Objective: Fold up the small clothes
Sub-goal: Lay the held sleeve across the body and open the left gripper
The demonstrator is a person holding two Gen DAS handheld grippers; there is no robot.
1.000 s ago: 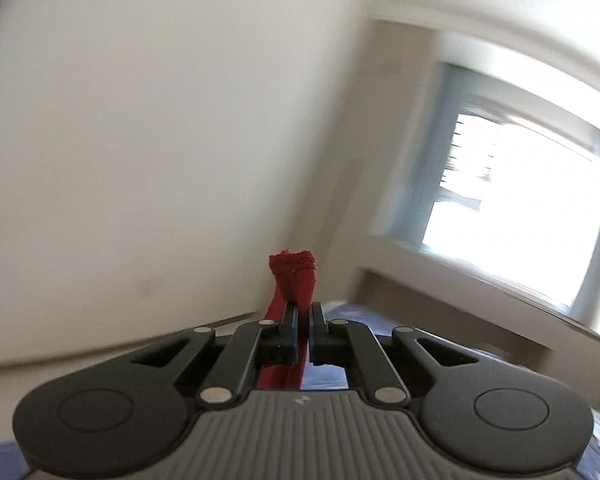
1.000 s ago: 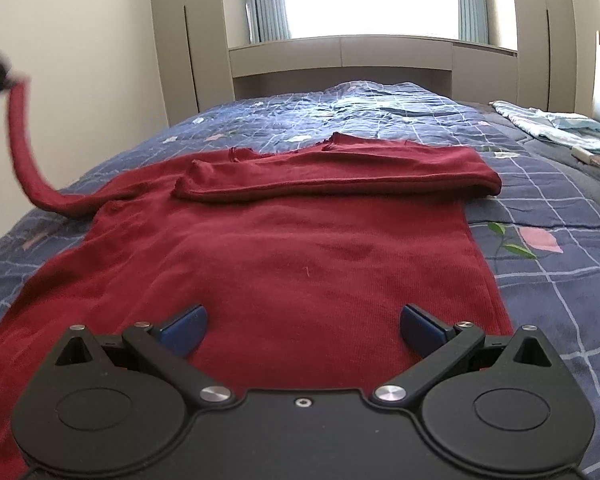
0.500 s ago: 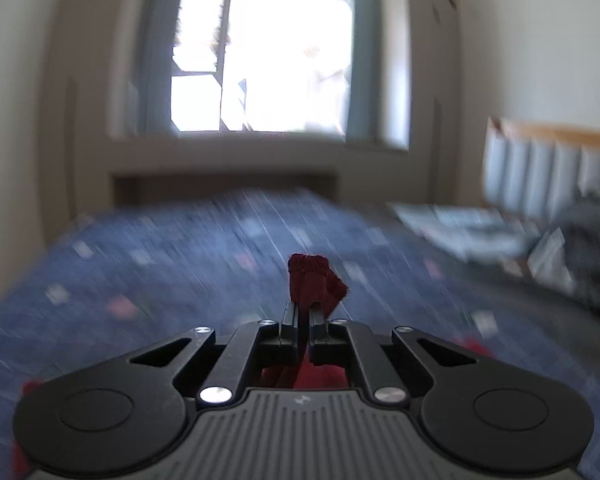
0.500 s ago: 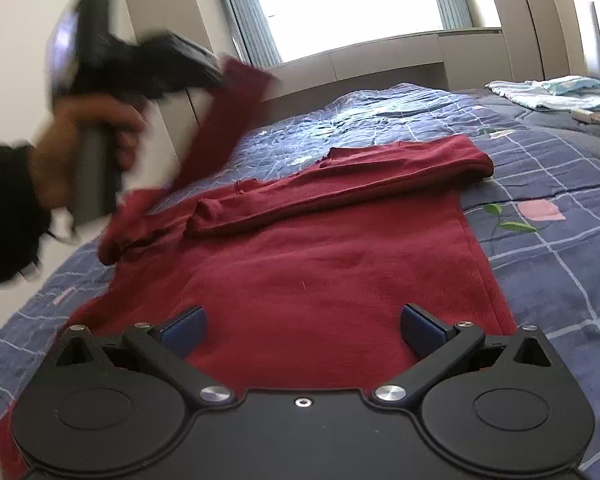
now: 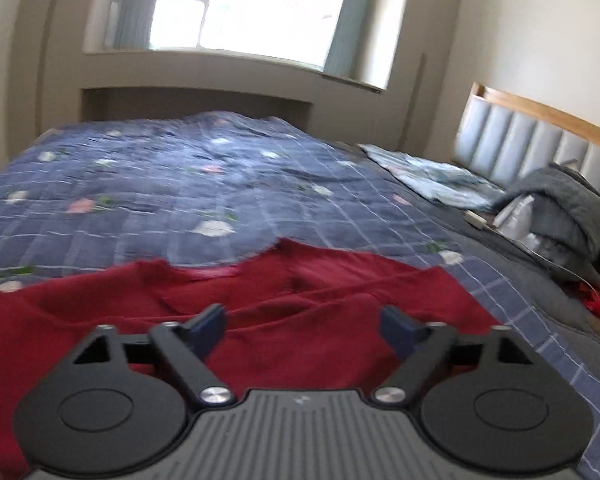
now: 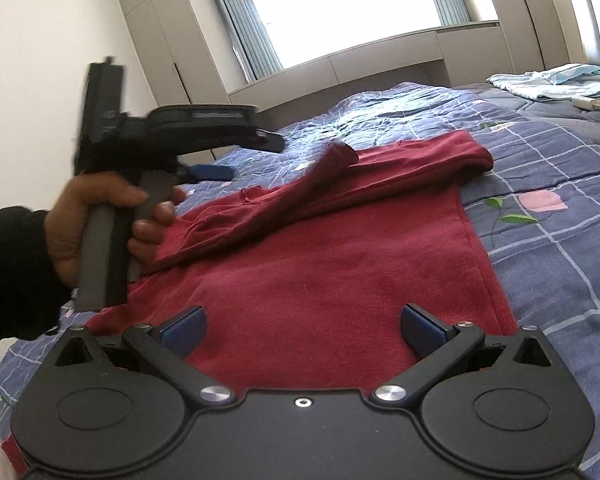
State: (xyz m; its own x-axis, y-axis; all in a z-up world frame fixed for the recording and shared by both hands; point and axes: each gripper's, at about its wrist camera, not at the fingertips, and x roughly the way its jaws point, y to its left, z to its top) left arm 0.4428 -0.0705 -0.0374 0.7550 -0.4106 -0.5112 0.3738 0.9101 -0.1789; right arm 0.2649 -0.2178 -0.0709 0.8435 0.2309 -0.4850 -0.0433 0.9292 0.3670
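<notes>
Sweater (image 6: 332, 280): lies flat on the bed (image 6: 560, 240), sleeves folded across at 12 o'clock.
Left gripper (image 5: 302, 326): fingers apart, holding nothing.
Right gripper (image 6: 302, 326): fingers apart, above the hem.
Advice: smooth the sleeves first, then grip both hem corners evenly.

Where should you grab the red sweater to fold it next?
Probably the bottom hem of the red sweater, at its corners nearest the right hand-held gripper. Come from the near side: both sleeves already lie folded across the chest, and the hem lies flat on the bedspread.
</notes>
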